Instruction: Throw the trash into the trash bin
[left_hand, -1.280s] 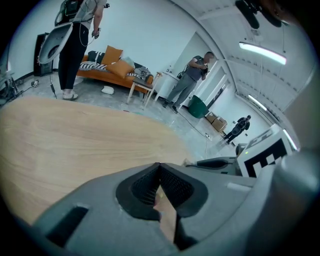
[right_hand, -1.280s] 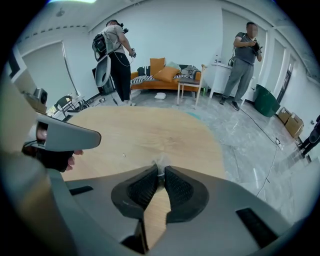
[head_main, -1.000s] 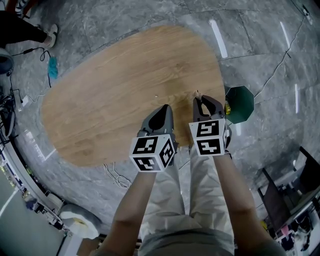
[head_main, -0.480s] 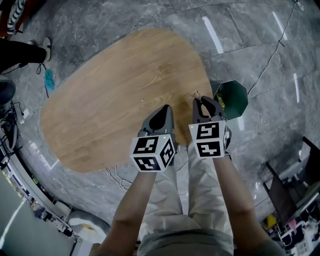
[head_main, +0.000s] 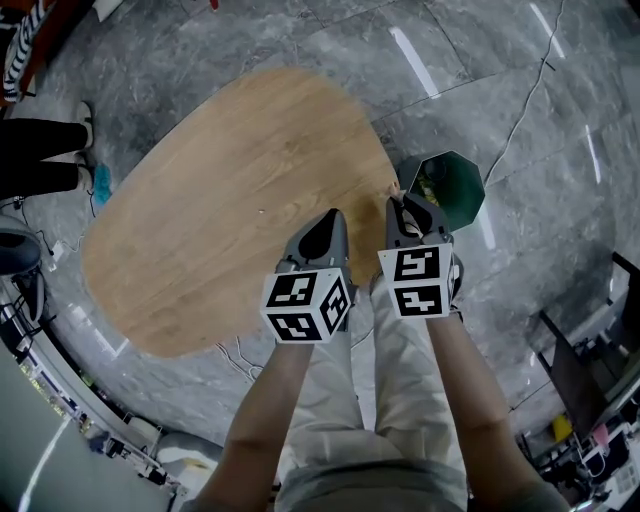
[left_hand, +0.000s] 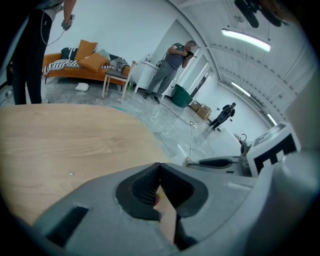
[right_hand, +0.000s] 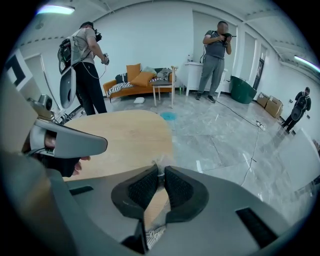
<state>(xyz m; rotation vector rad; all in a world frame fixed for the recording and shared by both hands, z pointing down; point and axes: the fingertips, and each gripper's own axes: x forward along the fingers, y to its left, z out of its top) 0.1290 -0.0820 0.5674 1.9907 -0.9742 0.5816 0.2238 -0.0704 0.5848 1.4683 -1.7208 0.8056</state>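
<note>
Head view: right gripper (head_main: 400, 203) jaws tight on crinkly scrap (head_main: 394, 188), near faceted green trash bin (head_main: 466, 190); left gripper (head_main: 331, 215) jaws together.

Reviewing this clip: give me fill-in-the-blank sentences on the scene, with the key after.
The bin is ___ in colour.
It stands on the ___, beside the table.
The right tool is ___ on a scrap.
Missing: green; floor; shut.
</note>
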